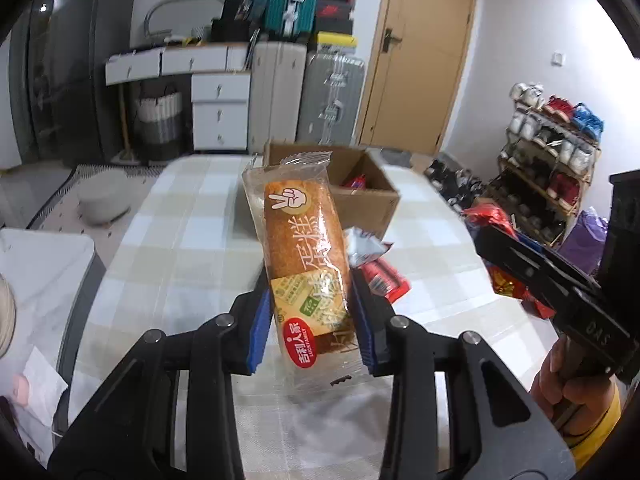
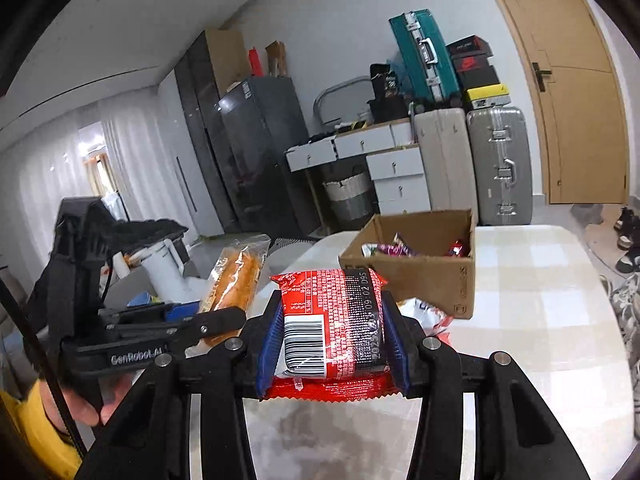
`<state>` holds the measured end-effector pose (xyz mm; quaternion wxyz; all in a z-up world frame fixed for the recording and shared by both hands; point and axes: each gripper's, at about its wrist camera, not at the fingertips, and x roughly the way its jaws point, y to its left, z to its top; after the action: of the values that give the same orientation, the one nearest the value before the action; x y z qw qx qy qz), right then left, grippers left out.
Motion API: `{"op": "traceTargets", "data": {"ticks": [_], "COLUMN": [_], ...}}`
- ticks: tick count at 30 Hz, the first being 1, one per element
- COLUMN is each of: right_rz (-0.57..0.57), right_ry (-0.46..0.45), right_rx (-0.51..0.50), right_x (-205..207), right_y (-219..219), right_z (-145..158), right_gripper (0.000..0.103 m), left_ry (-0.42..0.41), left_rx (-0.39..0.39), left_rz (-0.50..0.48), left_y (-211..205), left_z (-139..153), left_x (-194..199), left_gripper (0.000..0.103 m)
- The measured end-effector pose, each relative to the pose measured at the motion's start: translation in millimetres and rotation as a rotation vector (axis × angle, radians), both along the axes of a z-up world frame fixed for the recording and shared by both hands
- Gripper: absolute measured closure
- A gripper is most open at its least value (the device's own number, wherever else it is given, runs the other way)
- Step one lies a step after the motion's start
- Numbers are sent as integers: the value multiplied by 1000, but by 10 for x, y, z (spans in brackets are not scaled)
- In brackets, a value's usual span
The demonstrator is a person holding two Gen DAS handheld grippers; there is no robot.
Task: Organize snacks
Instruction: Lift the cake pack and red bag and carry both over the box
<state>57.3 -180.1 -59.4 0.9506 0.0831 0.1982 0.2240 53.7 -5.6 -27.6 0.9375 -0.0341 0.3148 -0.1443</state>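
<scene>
A long cake in a clear wrapper (image 1: 300, 232) stands upright between the blue pads of my left gripper (image 1: 310, 300), which is shut on its lower half. It also shows in the right wrist view as the cake (image 2: 234, 276) in the left gripper (image 2: 224, 320). My right gripper (image 2: 332, 316) is shut on a red snack packet (image 2: 328, 292) with a barcode, held above the table. Beyond both stands an open cardboard box (image 2: 432, 280) with several snacks inside. In the left wrist view the right gripper (image 1: 504, 248) is to the right of the box (image 1: 372, 204).
The table has a pale checked cloth (image 1: 180, 220). A few loose packets (image 1: 380, 276) lie beside the box. A hand with a yellow sleeve (image 1: 576, 396) holds the right gripper. A shoe rack (image 1: 548, 152) stands to the right; suitcases and drawers line the back wall.
</scene>
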Motion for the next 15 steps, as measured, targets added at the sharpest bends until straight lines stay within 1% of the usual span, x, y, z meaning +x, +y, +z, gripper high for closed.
{"op": "traceTargets", "data": {"ticks": [5,7,10,15], "right_rz": [-15,-28,-46,-45], "right_ry": [-7,-7,-11,8], "right_rx": [41,50,58,48], "right_x": [-243,-336,-491,-647], "right_y": [-23,-25,-28,6], "right_z": [214,256,282,220], "right_gripper": [58,58,58,58], "left_ry": [-56,-63,-85,-90], "left_rx": [-38,-44,-54,-65], "left_rz": [-13,-25,-47,-77], "left_y": [55,54,52,31], "left_z": [256,319,381,414], "left_x": [-316,-439,-625,-856], "left_gripper": [70,70,70,70]}}
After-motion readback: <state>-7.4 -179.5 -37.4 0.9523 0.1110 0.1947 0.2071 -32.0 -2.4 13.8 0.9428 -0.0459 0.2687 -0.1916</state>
